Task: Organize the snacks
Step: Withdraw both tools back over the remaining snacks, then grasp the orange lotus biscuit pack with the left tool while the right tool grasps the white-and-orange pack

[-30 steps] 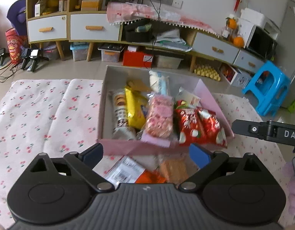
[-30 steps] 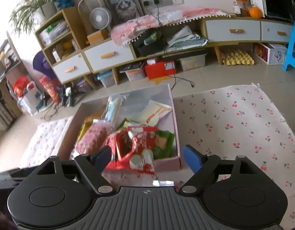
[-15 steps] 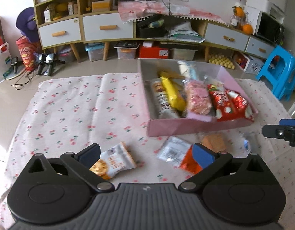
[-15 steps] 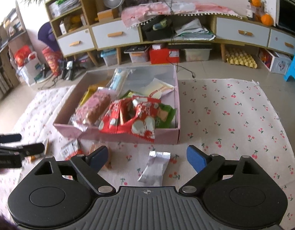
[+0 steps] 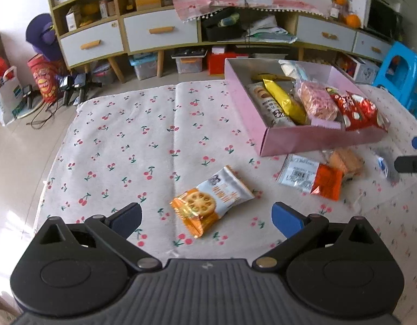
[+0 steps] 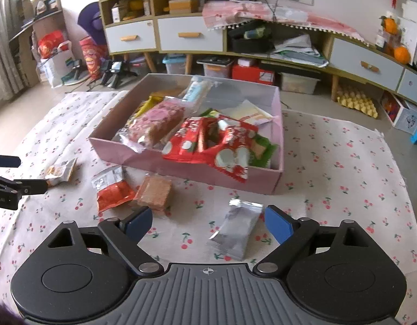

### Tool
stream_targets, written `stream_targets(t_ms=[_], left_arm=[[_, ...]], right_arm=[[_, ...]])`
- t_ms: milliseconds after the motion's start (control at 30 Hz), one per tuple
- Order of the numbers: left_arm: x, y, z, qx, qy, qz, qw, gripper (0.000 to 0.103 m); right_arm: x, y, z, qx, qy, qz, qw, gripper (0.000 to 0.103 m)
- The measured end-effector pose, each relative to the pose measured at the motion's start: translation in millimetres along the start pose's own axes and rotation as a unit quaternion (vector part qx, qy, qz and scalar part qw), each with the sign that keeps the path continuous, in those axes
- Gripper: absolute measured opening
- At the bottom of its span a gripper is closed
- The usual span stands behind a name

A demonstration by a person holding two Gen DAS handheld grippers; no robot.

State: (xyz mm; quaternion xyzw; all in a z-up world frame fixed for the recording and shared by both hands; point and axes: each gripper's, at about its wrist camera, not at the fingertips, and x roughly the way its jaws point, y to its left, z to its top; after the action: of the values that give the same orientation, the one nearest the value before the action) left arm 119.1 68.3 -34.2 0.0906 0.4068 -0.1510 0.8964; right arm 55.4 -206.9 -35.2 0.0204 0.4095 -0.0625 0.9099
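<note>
- Left hand-held gripper (image 5: 205, 218) is spread wide and holds nothing; a cracker packet (image 5: 211, 200) lies on the cherry cloth (image 5: 132, 135) between its fingers.
- Right hand-held gripper (image 6: 208, 223) is likewise released, with a silver packet (image 6: 236, 231) between its fingers.
- Farther off lie an orange packet (image 6: 113, 189) and a biscuit pack (image 6: 154, 191), touching.
- Beyond them stands the pink box (image 6: 189, 163), full of snacks.

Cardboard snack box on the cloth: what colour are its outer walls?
Pink cardboard snack box, pale pink outside; clearest in the right wrist view.
</note>
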Motion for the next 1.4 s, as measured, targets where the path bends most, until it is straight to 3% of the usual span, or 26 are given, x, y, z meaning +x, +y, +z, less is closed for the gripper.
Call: stream_targets(t_ms=[367, 733, 900, 1100, 1300, 1333, 1400], left_arm=[[18.2, 11.3, -14.7, 0.045, -0.025, -0.025, 0.9983, 0.099], [28.2, 9.9, -10.6, 0.055, -0.018, -0.051, 0.997, 0.067], [26.7, 7.0, -3.8, 0.044, 0.008, -0.058, 0.9973, 0.042], [22.9, 9.0, -0.5, 0.024, 0.049, -0.04, 0.9977, 0.032], [14.6, 13.9, -3.3, 0.0, 0.079, -0.029, 0.9964, 0.033], [13.7, 13.6, -5.0, 0.008, 0.073, -0.029, 0.9969, 0.036], [13.2, 10.0, -8.5, 0.041, 0.048, -0.022, 0.9978, 0.051]], right_arm=[[6.3, 44.5, -7.8, -0.087, -0.016, 0.065, 0.994, 0.098], [21.4, 73.9, -2.2, -0.117, -0.048, 0.115, 0.985, 0.098], [28.9, 82.2, 6.6, -0.11, -0.06, 0.134, 0.983, 0.096], [38.6, 97.0, 12.3, -0.127, -0.058, 0.148, 0.979, 0.089], [54.6, 102.0, 13.3, -0.129, -0.041, 0.141, 0.981, 0.079], [56.1, 101.4, 11.9, -0.129, -0.04, 0.134, 0.982, 0.079], [60.4, 99.9, 11.4, -0.125, -0.037, 0.129, 0.983, 0.079]])
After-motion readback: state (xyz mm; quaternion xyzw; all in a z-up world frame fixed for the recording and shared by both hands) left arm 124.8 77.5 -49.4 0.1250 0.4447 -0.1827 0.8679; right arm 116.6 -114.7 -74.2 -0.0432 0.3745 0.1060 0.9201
